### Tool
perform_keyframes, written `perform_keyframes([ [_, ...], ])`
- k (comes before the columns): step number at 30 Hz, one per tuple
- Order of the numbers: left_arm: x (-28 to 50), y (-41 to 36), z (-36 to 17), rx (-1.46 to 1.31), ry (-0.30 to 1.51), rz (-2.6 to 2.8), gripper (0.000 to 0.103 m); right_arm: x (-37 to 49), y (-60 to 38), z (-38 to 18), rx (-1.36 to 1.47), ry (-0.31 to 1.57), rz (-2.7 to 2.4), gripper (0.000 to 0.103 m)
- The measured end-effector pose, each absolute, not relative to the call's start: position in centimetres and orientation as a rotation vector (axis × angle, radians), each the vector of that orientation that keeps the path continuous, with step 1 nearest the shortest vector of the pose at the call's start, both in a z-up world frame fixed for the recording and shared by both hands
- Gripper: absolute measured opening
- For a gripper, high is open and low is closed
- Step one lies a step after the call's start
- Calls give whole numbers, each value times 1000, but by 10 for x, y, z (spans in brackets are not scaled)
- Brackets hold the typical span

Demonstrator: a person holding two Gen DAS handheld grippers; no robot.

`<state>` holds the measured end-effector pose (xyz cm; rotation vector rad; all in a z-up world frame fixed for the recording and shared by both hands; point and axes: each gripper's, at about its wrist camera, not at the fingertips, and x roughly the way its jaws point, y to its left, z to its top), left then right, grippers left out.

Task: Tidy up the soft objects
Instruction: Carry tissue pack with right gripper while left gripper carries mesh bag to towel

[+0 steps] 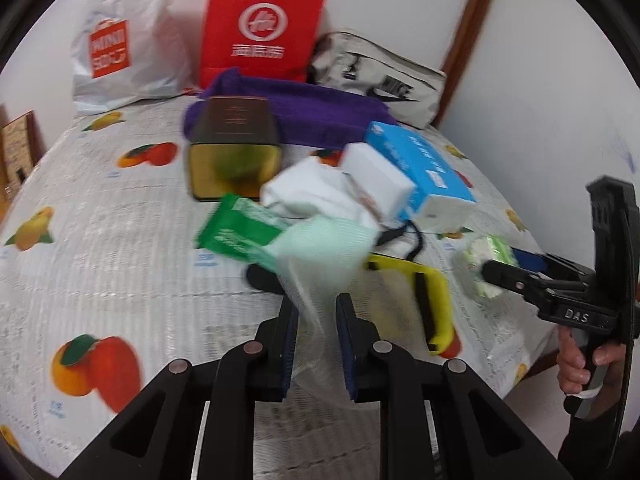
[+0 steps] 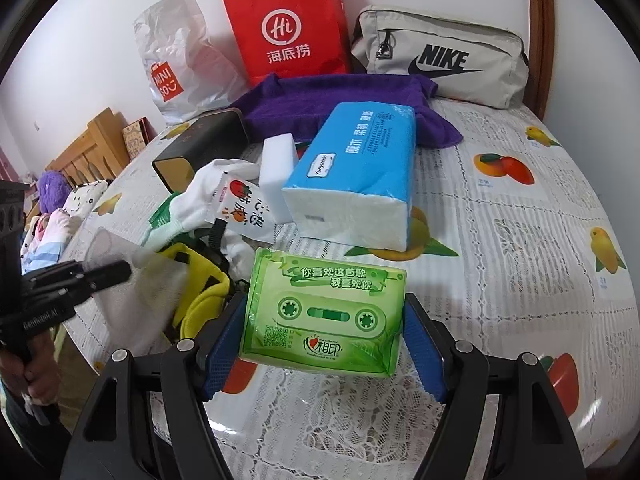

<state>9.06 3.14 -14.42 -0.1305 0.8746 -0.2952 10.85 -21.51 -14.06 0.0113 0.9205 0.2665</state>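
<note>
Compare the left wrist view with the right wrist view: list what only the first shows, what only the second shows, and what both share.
Only the left wrist view: the left gripper closed on a clear plastic bag, seen from behind, and a dark green packet.

Only the right wrist view: the print on the green tissue pack in the right gripper, and a wooden bed frame with clothes.

Both: the red paper bag, Nike pouch, purple towel, blue tissue pack and yellow strap.
</note>
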Motion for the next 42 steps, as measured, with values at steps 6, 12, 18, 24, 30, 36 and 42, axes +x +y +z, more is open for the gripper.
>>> perform_keyframes([
  [6,92,52,-150,-177,878,-275,7,107,-219,-144,22,928,261,74],
  [12,94,66,-151,-235,847,-212,4,108,-223,-143,17,922,239,74],
  [18,99,78,-143,-263,838,-186,4,111,-226,-142,16,918,224,74],
  [24,110,84,-128,-261,835,-155,4,117,-225,-138,4,926,220,74],
  [30,122,86,-110,-257,819,-154,4,124,-222,-124,-3,920,235,74],
  [36,142,83,-87,-247,802,-162,4,139,-219,-104,-22,897,249,74],
  [42,170,82,-67,-244,787,-164,4,171,-218,-88,-50,886,243,74],
])
